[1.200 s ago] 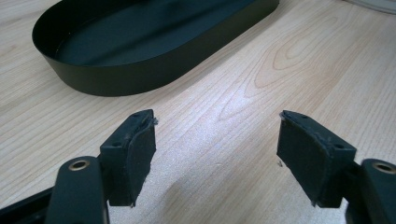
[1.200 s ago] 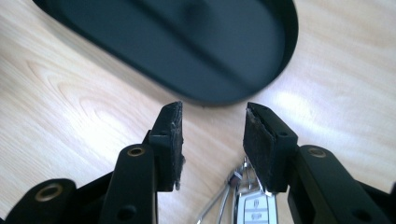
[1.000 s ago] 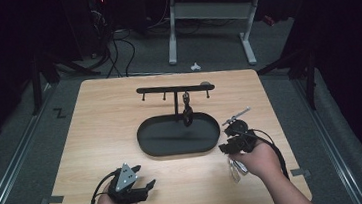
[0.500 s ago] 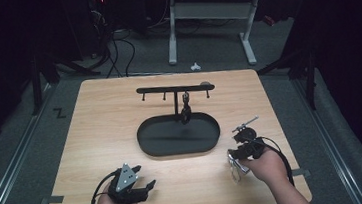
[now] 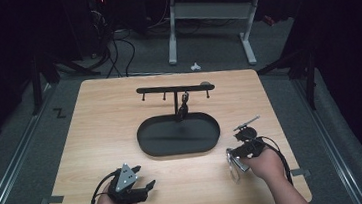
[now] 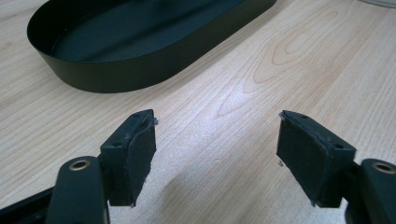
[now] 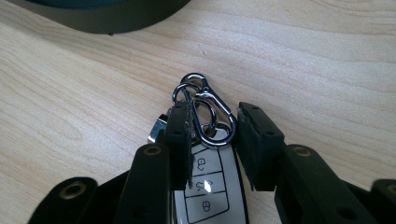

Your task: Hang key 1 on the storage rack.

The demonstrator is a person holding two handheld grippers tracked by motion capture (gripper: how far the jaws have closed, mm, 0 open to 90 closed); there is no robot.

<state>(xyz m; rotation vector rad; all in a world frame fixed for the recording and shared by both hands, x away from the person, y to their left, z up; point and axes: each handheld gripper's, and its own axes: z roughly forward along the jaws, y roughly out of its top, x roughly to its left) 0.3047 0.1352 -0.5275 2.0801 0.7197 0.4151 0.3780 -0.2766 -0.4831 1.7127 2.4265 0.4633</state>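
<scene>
Wooden worktop (image 5: pixel 97 140) carries everything. On the left, the left tongs (image 6: pixel 217 140) rest near the front edge, jaws apart, holding nothing. In the middle sits the black tray (image 5: pixel 144 135) under a hook stand (image 5: pixel 174 89). On the right, the right tongs (image 7: pixel 212 128) have just been closing around the silver clip (image 7: pixel 210 116) of the car key (image 7: pixel 208 186), lying flat beside the tray. Squeeze the clip gently and evenly, then lift straight up.

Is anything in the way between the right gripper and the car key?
Nothing visible. The right gripper is already at the car key on the table, its jaws, which have just been closing, on either side of the carabiner clip.
</scene>
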